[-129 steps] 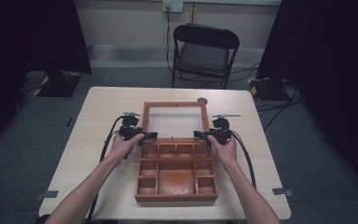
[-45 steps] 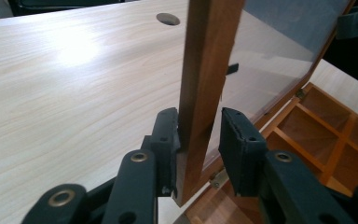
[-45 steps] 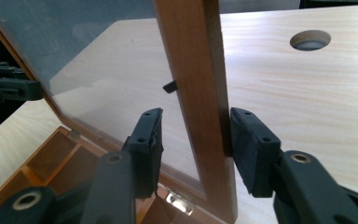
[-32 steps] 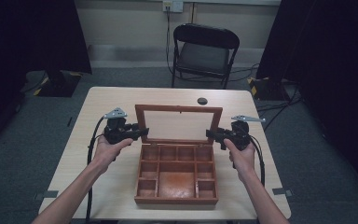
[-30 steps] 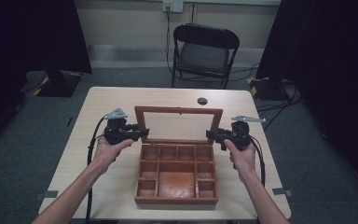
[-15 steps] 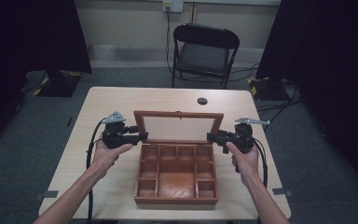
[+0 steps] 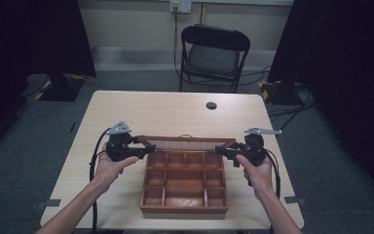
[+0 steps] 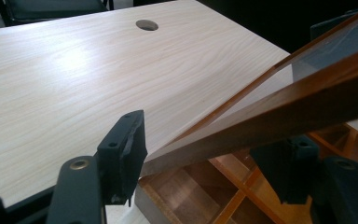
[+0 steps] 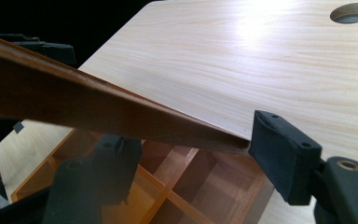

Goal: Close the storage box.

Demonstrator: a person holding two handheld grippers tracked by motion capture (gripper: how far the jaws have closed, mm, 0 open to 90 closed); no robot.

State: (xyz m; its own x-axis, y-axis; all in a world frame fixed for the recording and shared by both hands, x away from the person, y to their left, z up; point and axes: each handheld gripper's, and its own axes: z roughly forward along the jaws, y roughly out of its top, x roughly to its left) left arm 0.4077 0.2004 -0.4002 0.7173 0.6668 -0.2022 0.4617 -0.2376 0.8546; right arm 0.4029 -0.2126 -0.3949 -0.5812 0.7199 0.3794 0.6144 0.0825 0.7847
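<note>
A light wooden table [image 7: 175,112] is seen, with a round cable hole [image 7: 211,105] near its far edge and a black folding chair [image 7: 213,53] beyond it. A brown wooden compartment box [image 7: 185,183] is set at the table's near middle, its dividers exposed. Its glass-paned lid [image 7: 187,142] is tilted low over the far compartments. The lid's left edge is spanned by the left gripper [image 8: 205,163], jaws parted, one pad either side of the frame; firm contact cannot be told. The right edge is likewise spanned by the right gripper [image 9: 191,158], jaws parted. Each gripper is held by a hand: left hand [image 7: 108,168], right hand [image 7: 258,173].
</note>
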